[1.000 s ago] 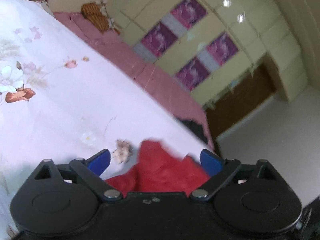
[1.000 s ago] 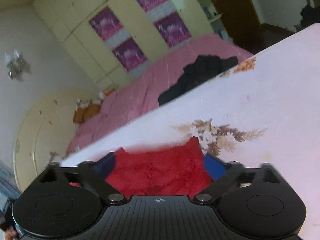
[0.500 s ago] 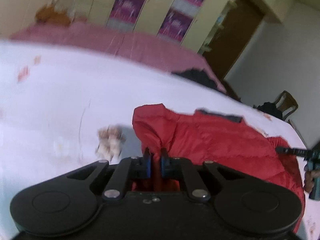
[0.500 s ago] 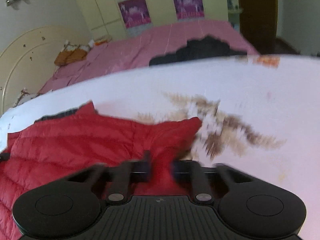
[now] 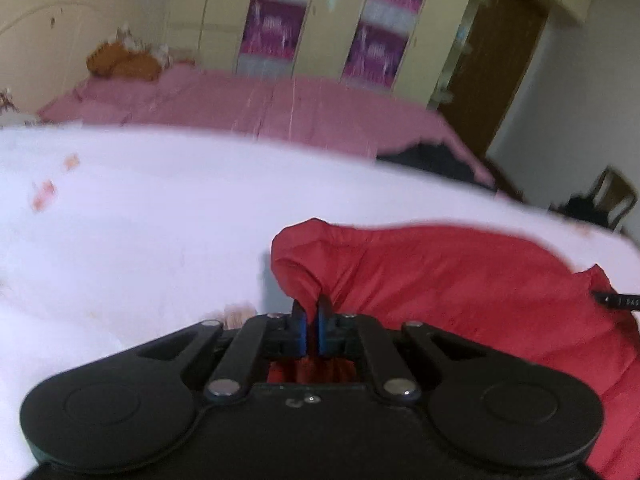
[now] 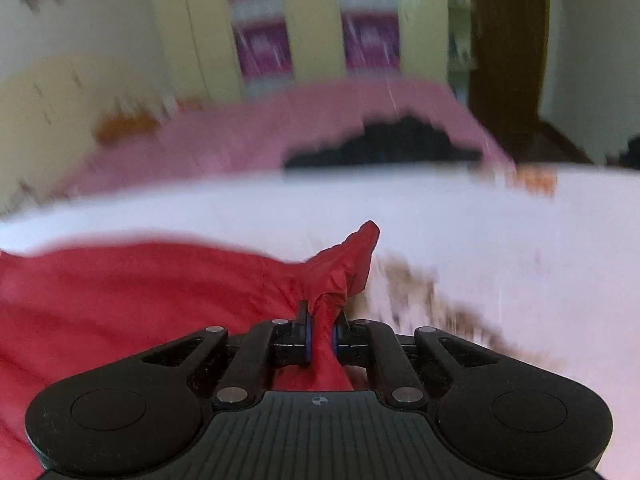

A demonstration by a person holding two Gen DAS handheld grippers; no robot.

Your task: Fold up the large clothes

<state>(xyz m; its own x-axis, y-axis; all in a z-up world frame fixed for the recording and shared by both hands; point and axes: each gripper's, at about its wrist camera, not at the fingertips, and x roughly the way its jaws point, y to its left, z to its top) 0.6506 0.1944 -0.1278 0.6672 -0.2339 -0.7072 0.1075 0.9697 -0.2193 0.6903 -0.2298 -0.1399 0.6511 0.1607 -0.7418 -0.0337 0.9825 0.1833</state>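
A red puffer jacket (image 5: 460,276) lies on a white floral sheet (image 5: 140,220). My left gripper (image 5: 311,320) is shut on the jacket's left corner, which bunches up above the blue pads. In the right wrist view the jacket (image 6: 140,284) spreads to the left, and my right gripper (image 6: 322,326) is shut on its right corner, pinched into a raised twist. The tip of the right gripper shows at the right edge of the left wrist view (image 5: 618,301).
A pink bed (image 5: 248,104) lies behind the sheet, with a dark garment (image 5: 432,160) on its near edge and orange cushions (image 5: 124,62) at its head. Wardrobe doors with purple panels (image 5: 276,20) stand behind. A chair (image 5: 612,196) stands at the right.
Both grippers were open around the jacket's corners a second ago. They have closed on the corners and lifted them, and the views have tilted level.
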